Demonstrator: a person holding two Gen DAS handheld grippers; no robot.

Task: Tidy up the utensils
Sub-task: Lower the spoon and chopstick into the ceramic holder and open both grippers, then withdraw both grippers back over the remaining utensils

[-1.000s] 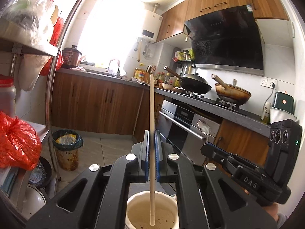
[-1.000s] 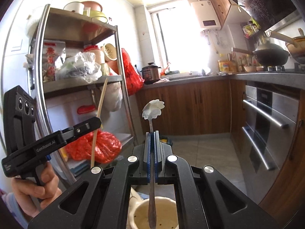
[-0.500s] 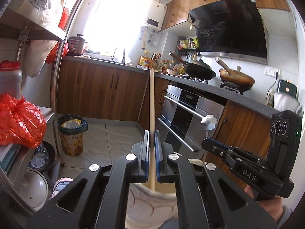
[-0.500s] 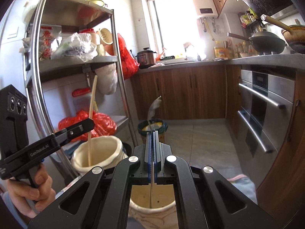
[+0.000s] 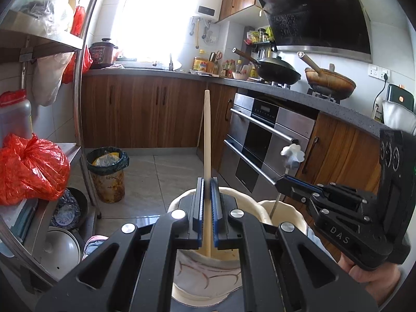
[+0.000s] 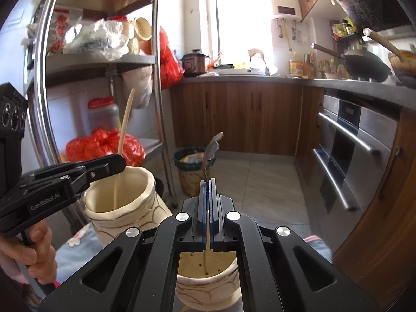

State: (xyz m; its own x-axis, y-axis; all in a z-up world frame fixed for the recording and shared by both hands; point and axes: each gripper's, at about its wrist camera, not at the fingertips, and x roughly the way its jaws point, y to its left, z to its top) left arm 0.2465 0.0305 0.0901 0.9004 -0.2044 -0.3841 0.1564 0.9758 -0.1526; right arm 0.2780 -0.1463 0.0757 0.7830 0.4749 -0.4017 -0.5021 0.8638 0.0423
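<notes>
Here, nearest the left wrist camera, the left gripper (image 5: 207, 195) is showing black angular arms with round silver bolts and blue ribbed pads. Its jaws are pinching a pale, smooth wooden chopstick (image 5: 207, 140), standing upright, its lower end dipping inside the left pot (image 5: 208, 277). That pot is cream ceramic, glazed, with thin brown curved lines on its wall and a wavy rim.

Just beside it, the right pot (image 6: 208, 284) is sitting, same cream glaze, its floor pierced with small drain holes. The right gripper (image 6: 208, 205) is pressing its blue pads together on the thin metal stem of a spoon (image 6: 212, 149); the stem is running down into this pot, and the flower-shaped white end is sticking up above the jaws.

A hand (image 6: 26, 254) is wrapping the left gripper's grip; another hand (image 5: 374, 278) is holding the right one. Patterned fabric is showing under the pots.

Farther out, grey floor tiles are lying smooth and glossy. A bin (image 5: 108, 173) lined with a dark bag is standing by a steel rack (image 6: 156, 109). A crinkled red bag (image 5: 31, 169) is resting on the rack's lower shelf.

Beyond, brown wood-grain cabinets (image 5: 140, 114) are lining the wall, a steel oven (image 5: 262, 140) is set under the counter, and a black wok (image 5: 277, 71) is sitting on the stove.
</notes>
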